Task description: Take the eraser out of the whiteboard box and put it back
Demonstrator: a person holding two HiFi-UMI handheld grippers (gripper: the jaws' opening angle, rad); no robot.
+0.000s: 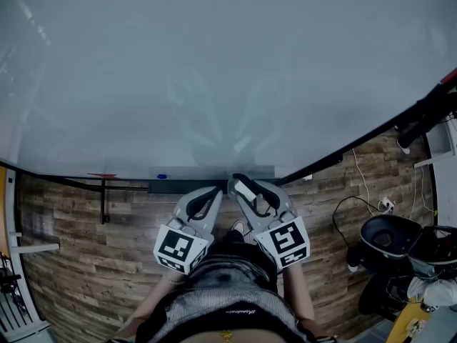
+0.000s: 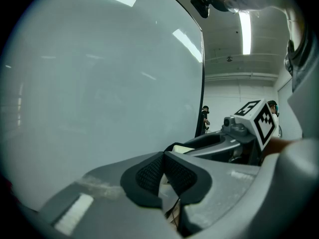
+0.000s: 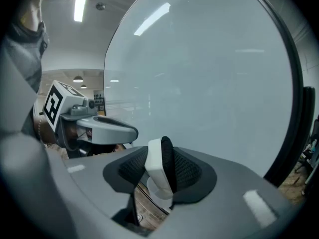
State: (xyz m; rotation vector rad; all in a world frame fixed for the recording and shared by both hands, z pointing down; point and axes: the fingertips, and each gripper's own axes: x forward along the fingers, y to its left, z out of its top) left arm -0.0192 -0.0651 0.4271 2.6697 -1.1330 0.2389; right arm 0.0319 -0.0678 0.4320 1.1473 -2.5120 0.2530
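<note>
The eraser (image 1: 247, 189), a white block with a black felt side, sits upright between the pads of my right gripper (image 1: 243, 185), which is shut on it just above the grey whiteboard box (image 1: 182, 172) at the board's lower edge. In the right gripper view the eraser (image 3: 159, 169) fills the gap between the jaws, with the whiteboard (image 3: 209, 78) behind it. My left gripper (image 1: 217, 191) hangs beside it on the left, shut with its pads together and nothing held. The left gripper view shows its closed pads (image 2: 149, 176) and the eraser (image 2: 183, 149) to the right.
The whiteboard (image 1: 214, 70) fills the upper head view. A blue marker cap (image 1: 161, 176) and a red item (image 1: 103, 176) lie along the ledge. On the wooden floor, black bins (image 1: 389, 238) and cables with a power strip (image 1: 385, 206) stand at the right.
</note>
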